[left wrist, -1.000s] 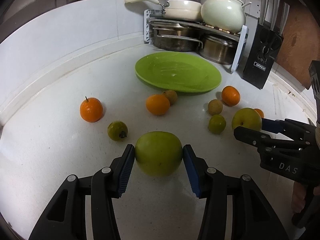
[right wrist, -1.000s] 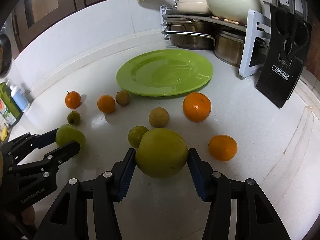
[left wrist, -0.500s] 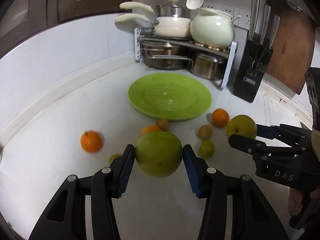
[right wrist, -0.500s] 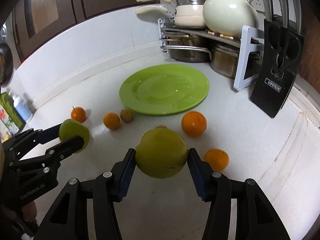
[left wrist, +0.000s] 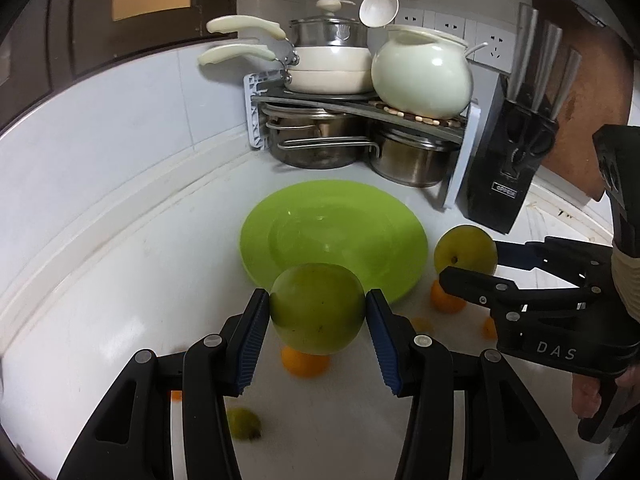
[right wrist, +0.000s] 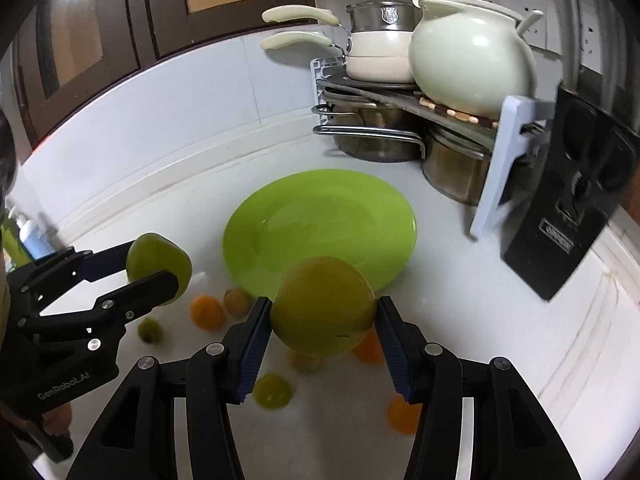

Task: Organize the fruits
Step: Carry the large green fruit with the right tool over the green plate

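My left gripper (left wrist: 317,312) is shut on a green apple (left wrist: 316,309), held in the air in front of the near rim of the lime green plate (left wrist: 332,236). My right gripper (right wrist: 322,314) is shut on a yellow-green apple (right wrist: 323,307), also lifted just short of the plate (right wrist: 320,228). In the left wrist view the right gripper (left wrist: 472,256) with its apple (left wrist: 466,250) hovers at the plate's right side. The left gripper (right wrist: 156,264) and its apple (right wrist: 160,260) appear at the left of the right wrist view. Several oranges (right wrist: 206,312) and small green fruits (right wrist: 272,392) lie on the white counter below.
A rack with steel pots (left wrist: 320,144) and cream cookware (left wrist: 420,76) stands behind the plate in the corner. A black knife block (left wrist: 508,168) stands to its right, with a wooden board behind. Bottles (right wrist: 28,236) sit at the far left. A hand (left wrist: 588,396) grips the right tool.
Both grippers have risen with their apples and moved toward the plate. The loose fruits now lie lower in both views, beneath the held apples.
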